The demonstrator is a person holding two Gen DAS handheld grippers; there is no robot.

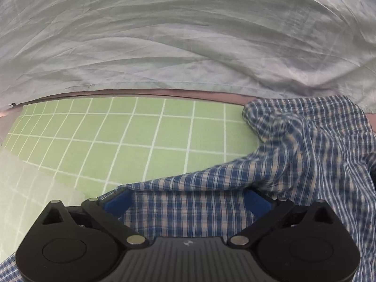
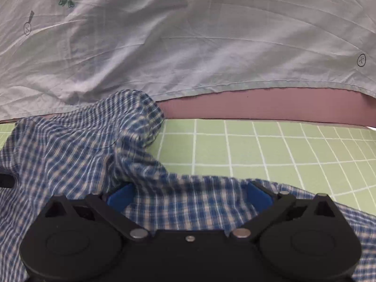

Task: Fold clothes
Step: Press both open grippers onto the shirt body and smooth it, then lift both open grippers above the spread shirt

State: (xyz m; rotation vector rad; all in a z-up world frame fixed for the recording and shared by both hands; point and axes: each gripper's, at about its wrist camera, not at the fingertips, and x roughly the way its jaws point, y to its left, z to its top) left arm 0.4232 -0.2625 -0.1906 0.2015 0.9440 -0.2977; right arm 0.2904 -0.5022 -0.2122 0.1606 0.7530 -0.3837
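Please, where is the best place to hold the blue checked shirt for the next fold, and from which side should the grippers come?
Probably the flat hem edge of the checked shirt, approached low from the near side, as both open grippers, left gripper and right gripper, now straddle it. That edge lies smooth on the green grid mat; the far part is bunched.

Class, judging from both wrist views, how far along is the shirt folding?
Done: no fold shows; the shirt lies bunched on the mat. In hand: both tongs, left and right, look open with cloth between the fingers. Left: spreading it and every fold.
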